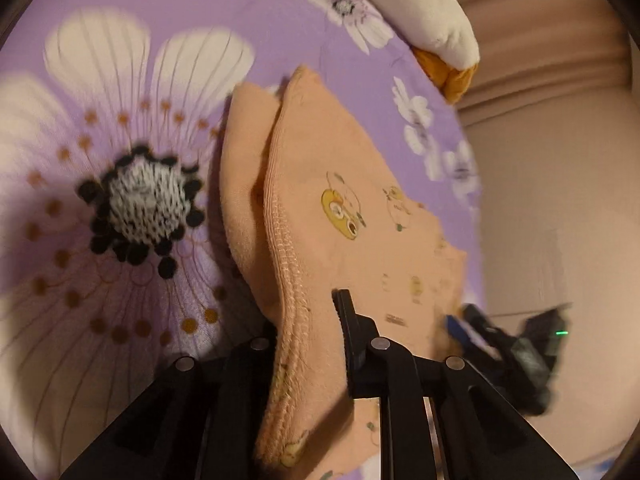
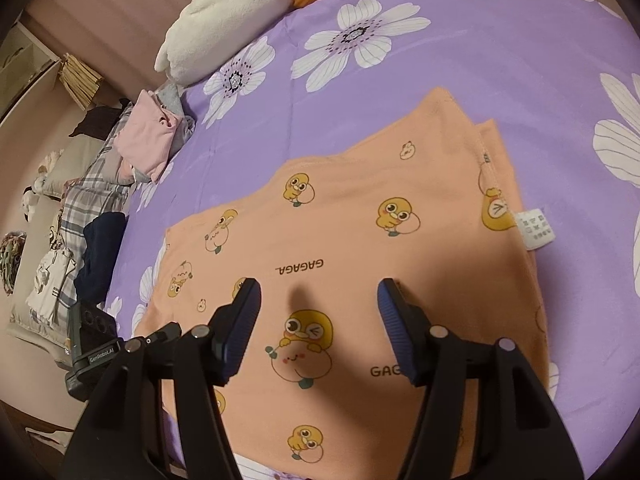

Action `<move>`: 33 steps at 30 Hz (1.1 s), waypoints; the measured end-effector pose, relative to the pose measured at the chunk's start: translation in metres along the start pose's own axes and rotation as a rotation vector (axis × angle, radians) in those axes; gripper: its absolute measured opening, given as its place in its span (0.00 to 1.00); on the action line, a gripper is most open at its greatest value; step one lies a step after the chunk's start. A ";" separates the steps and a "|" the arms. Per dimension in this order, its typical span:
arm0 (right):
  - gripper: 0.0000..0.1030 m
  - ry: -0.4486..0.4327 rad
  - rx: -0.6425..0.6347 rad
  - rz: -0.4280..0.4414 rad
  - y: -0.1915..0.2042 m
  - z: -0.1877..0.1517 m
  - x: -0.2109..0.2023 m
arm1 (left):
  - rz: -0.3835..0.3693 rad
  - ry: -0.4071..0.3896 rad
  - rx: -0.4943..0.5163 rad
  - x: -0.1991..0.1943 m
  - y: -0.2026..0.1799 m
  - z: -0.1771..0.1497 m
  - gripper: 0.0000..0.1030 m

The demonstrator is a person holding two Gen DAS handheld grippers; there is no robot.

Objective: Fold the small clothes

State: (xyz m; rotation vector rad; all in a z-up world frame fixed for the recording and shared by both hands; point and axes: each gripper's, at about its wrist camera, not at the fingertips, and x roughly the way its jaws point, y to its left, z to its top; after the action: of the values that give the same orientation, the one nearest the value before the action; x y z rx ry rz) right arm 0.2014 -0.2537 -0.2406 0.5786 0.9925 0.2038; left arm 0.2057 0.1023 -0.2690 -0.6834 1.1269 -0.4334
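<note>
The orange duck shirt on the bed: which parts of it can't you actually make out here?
- Orange shirt near hem: right wrist view, cut off by the bottom edge and the right gripper.
- Care label text: too small.
- Duck prints: left wrist view, blurred.
- Pinched edge: hidden inside the left gripper.

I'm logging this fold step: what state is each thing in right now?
Left gripper: shut on the orange garment's ribbed hem.
Right gripper: open, hovering over the garment.
Orange garment: partly folded on the purple bedsheet, one edge lifted.
Care label: exposed at the side edge.
Pink clothes: folded, stacked at the bed's edge.
</note>
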 end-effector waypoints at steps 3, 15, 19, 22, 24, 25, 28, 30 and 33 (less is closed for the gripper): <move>0.58 0.047 -0.026 0.042 -0.007 -0.004 0.004 | 0.138 -0.098 0.076 -0.005 -0.036 -0.009 0.14; 0.33 -0.019 0.209 0.259 -0.092 -0.008 -0.029 | 0.235 0.080 0.405 0.089 -0.184 -0.037 0.26; 0.32 -0.016 0.268 0.319 -0.109 -0.012 -0.033 | 0.171 0.122 0.330 0.093 -0.166 -0.046 0.37; 0.34 -0.010 0.292 0.345 -0.111 -0.012 -0.033 | 0.115 0.070 0.279 0.058 -0.159 -0.047 0.42; 0.42 -0.014 0.278 0.331 -0.105 -0.012 -0.035 | 0.086 0.022 0.297 0.034 -0.153 -0.052 0.59; 0.51 -0.019 0.274 0.335 -0.102 -0.012 -0.037 | 0.090 0.003 0.310 0.025 -0.151 -0.057 0.69; 0.55 -0.022 0.248 0.371 -0.090 -0.008 -0.042 | 0.159 -0.072 0.357 0.008 -0.141 -0.072 0.70; 0.56 -0.029 0.196 0.383 -0.075 -0.007 -0.045 | 0.206 -0.067 0.382 0.012 -0.130 -0.081 0.70; 0.57 0.012 0.159 0.407 -0.057 -0.007 -0.035 | 0.225 -0.006 0.454 0.027 -0.129 -0.091 0.70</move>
State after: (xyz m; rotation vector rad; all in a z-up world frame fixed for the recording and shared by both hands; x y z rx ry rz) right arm 0.1708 -0.3135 -0.2491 0.9250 0.8996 0.4921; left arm 0.1342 -0.0330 -0.2219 -0.1588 1.0378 -0.4723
